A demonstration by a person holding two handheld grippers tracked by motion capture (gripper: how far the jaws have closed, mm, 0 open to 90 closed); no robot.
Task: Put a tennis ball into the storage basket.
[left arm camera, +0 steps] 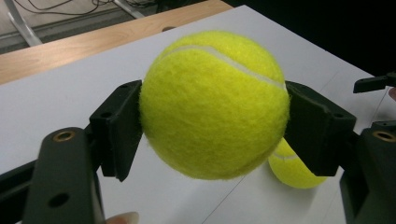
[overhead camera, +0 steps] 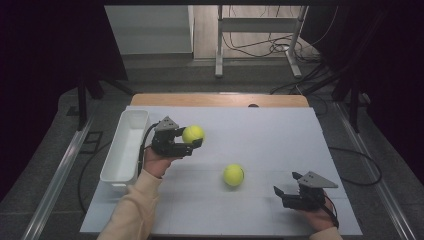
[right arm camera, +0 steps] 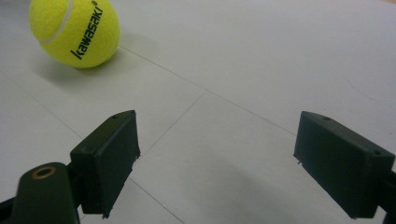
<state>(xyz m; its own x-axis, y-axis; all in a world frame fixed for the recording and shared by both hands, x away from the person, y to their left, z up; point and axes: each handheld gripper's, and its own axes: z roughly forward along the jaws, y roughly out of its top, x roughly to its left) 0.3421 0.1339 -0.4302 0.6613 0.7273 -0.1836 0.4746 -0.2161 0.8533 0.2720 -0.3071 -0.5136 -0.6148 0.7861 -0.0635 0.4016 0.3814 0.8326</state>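
One ball gripped, one lying loose on the white table [overhead camera: 280, 130].

The left gripper [overhead camera: 192, 143] clamps a tennis ball [overhead camera: 193, 133] between its pads, off the surface; the right gripper [overhead camera: 286, 186] stands wide apart and empty, second ball [overhead camera: 233, 175] ahead of its fingertips.

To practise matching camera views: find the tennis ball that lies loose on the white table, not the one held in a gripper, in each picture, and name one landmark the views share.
High view: the loose tennis ball lies centre, slightly right, on the white table.
Left gripper view: lower right, partly hidden behind the held ball, the loose ball peeks out.
Right gripper view: upper left, marked "kawasaki".
Shared landmark: the thin seam lines across the white table.
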